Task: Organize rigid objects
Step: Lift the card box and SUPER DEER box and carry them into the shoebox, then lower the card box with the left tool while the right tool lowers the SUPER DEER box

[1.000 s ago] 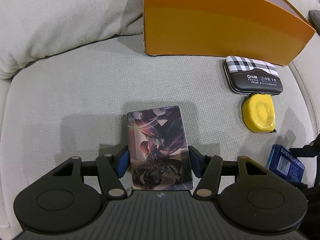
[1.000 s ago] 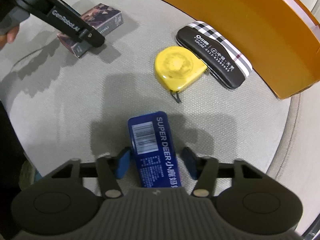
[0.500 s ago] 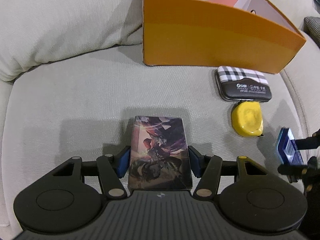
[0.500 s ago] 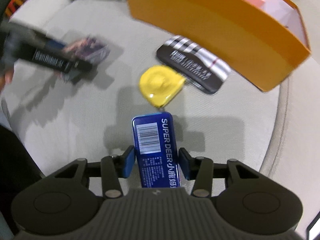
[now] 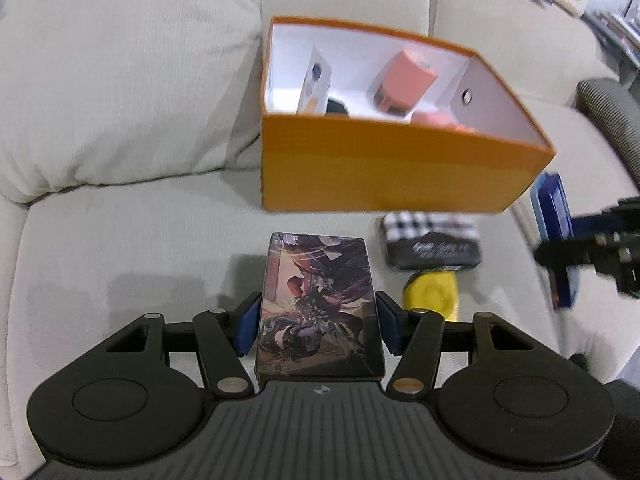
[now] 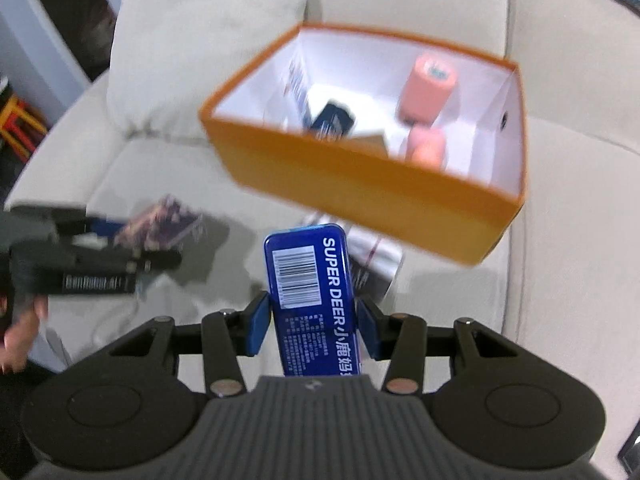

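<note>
Cream sofa [image 5: 120, 240]. Orange box [image 5: 380, 168] already holds several items. My left gripper [image 5: 319, 326] clamps card box [image 5: 318, 300], right gripper [image 6: 315, 330] clamps blue tin [image 6: 314, 300]; both unboxed. Checkered case [image 5: 432, 240], yellow tape [image 5: 432, 294] remain.

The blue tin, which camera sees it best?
The right wrist view: the blue tin fills the middle, held in the right gripper, its label readable. The left wrist view shows only a blurred sliver at the right edge.
</note>
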{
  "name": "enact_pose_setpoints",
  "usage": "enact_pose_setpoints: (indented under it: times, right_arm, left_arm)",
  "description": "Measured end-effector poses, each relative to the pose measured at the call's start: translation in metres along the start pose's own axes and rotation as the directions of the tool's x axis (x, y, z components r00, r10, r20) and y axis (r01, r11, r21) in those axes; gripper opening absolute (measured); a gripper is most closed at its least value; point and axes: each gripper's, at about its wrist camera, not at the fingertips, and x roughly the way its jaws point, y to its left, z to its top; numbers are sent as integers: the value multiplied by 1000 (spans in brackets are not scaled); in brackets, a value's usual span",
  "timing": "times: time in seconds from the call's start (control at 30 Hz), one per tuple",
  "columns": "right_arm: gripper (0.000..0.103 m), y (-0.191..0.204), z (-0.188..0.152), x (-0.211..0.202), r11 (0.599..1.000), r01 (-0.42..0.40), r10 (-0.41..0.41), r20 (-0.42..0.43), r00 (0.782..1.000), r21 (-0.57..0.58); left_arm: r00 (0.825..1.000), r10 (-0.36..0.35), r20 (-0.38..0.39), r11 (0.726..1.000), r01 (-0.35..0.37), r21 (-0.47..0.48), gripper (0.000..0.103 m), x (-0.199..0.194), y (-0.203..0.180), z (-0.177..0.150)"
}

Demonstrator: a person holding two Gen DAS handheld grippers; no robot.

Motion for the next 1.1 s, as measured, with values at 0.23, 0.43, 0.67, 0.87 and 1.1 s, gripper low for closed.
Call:
enact_pose_setpoints:
  times: [0.23,0.43,0.67,0.87,1.1]
  right_arm:
    - [49,-26,51,-21,994,12,-25,126,992,104]
    - [49,-49,94,-18,978,7,-53,213,976,209]
    - [49,-61,113,24,953,-41,-27,216,976,302]
    - [49,-57,126,49,946,-68,0,209,978,316]
    - [49,-55,130,67,945,-78,15,196,981,317]
  left_arm:
    - [1000,-8,29,1000,8,-14,67,-21,-5,41]
    - [993,-48,109,995,58,-84,67,-39,0,102]
    - [994,-42,101,993,53,-108,67,-1,-2,153]
    - [999,23,25,996,-21,-87,67,39,1,163]
    - [999,15,-32,997,-18,-79,67,73,5,163]
